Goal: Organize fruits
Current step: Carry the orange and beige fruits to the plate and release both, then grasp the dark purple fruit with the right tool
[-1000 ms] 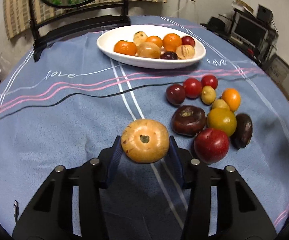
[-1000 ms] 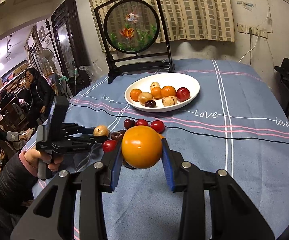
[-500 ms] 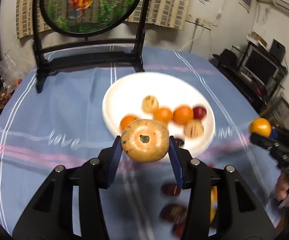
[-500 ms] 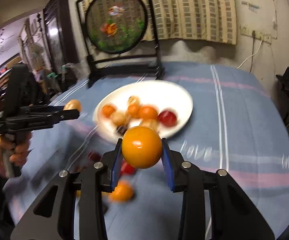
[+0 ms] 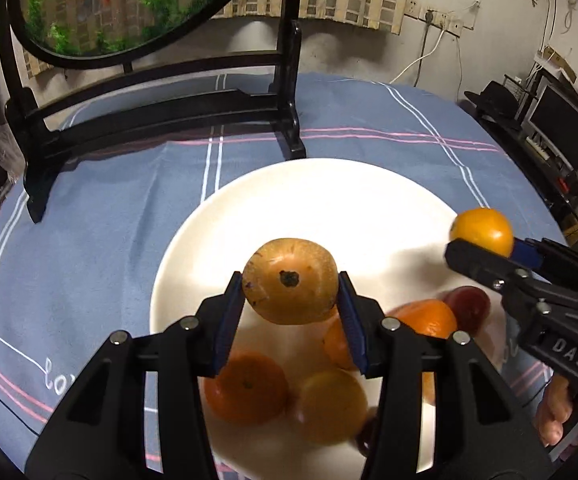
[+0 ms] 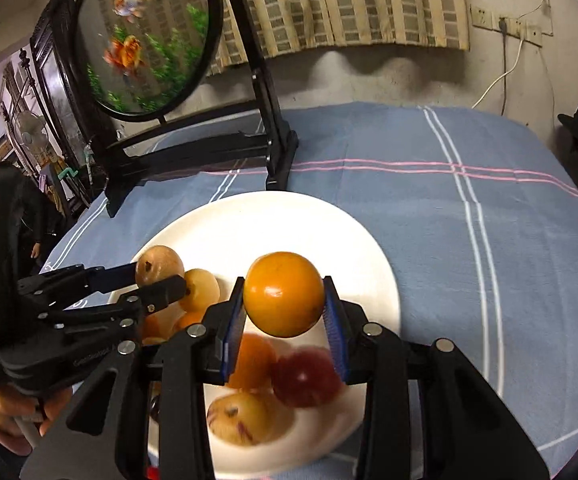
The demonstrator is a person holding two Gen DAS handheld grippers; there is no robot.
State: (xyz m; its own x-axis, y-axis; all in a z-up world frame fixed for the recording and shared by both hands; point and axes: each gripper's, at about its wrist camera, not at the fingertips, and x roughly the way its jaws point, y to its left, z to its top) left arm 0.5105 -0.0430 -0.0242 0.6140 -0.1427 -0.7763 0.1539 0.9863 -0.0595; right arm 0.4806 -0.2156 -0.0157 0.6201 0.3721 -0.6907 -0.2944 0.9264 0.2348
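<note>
Left tongs pinch a tan fruit, right tongs an orange one; both look firm, smooth, probably light, gripped mid-girth above the plate.

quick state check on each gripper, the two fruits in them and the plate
left gripper: jaws just opened a touch, pads on the tan fruit
tan fruit: held over the plate
right gripper: shut on the orange-yellow fruit
orange-yellow fruit: held over the plate
white plate: near part holds fruit, far part bare
</note>
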